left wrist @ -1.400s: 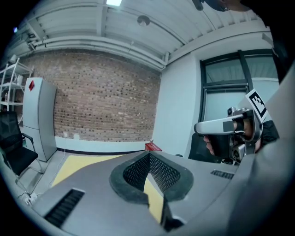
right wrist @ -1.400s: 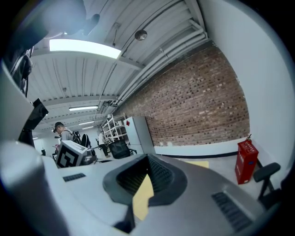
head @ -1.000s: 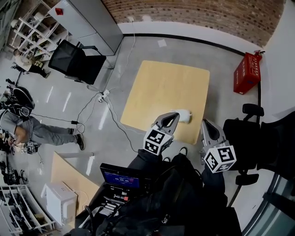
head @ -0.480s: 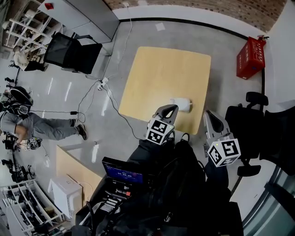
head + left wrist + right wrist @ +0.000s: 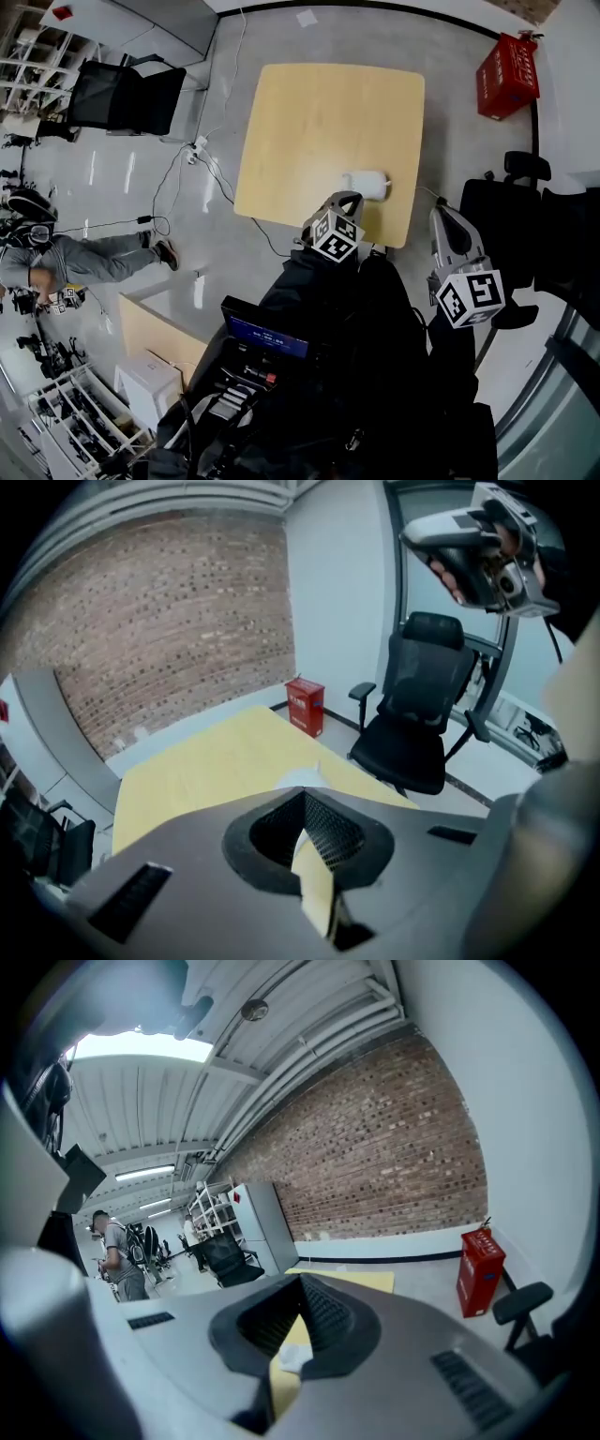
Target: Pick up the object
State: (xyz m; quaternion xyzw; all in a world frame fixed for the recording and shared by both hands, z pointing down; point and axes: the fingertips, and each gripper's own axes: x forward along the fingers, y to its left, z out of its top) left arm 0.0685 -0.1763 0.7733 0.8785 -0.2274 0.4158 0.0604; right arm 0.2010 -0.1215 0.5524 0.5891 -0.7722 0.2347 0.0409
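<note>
**Closed jaws beside an object that lies near the table edge**

Both my pairs of jaws are pressed together and there is nothing between them. The white object point(image 5: 366, 184) lies on the yellow table point(image 5: 309, 112), close to the edge on my side and not far from the right corner. I cannot tell what it is made of; it looks small and light. My left gripper point(image 5: 344, 200) points down at it, and its tips are just beside it on the near side. My right gripper point(image 5: 444, 217) hangs past the right edge of the table, over the floor, near the black chair point(image 5: 497, 202).

I think the main danger is that I reach the object with the left jaws shut. Then I only push it, and a light thing may slide away across the smooth top. Also, if I open too late or too little, one tip can land on top of the object and press it flat. The right gripper is well apart from it and cannot stop it.
</note>
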